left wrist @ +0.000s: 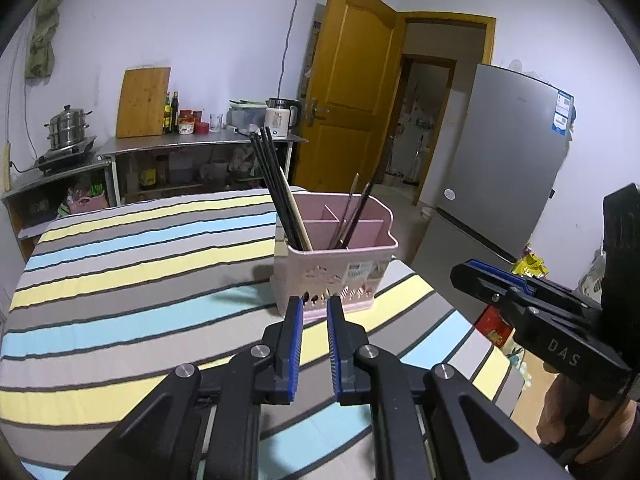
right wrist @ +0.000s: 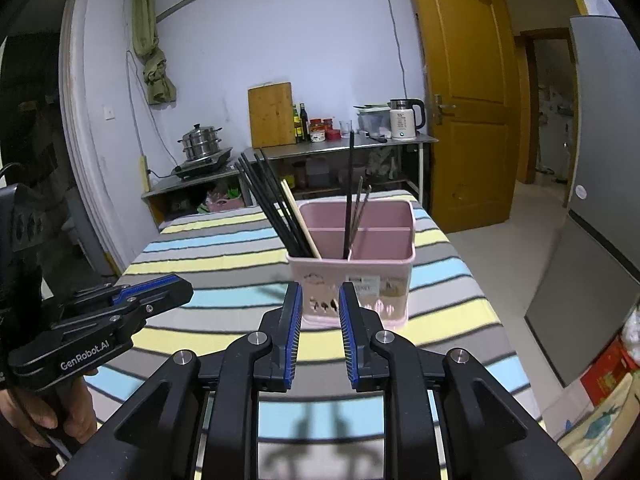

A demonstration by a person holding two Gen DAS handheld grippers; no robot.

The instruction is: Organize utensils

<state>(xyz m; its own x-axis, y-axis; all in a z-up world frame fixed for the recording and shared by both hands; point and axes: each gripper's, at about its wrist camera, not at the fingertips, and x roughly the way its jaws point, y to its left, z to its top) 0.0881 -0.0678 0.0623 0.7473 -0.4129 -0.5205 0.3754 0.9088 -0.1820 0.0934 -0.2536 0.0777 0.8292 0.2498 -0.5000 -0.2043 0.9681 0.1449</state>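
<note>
Striped table (left wrist: 120, 264) carries my holder (left wrist: 334, 268), chopsticks (left wrist: 276, 188) upright inside. It sits just ahead of both tongs: left (left wrist: 313, 308) and right (right wrist: 320, 294), each slightly parted, gripping nothing

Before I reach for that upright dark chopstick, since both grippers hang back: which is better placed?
Probably right: the right gripper faces the pink holder squarely, below the upright chopstick; the left gripper sits off-centre.

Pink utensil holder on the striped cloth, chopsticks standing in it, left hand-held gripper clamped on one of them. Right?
Not quite. The left hand-held gripper is open and holds nothing, as the left wrist view shows. The rest stands: pink utensil holder on the striped cloth, chopsticks standing in it.
</note>
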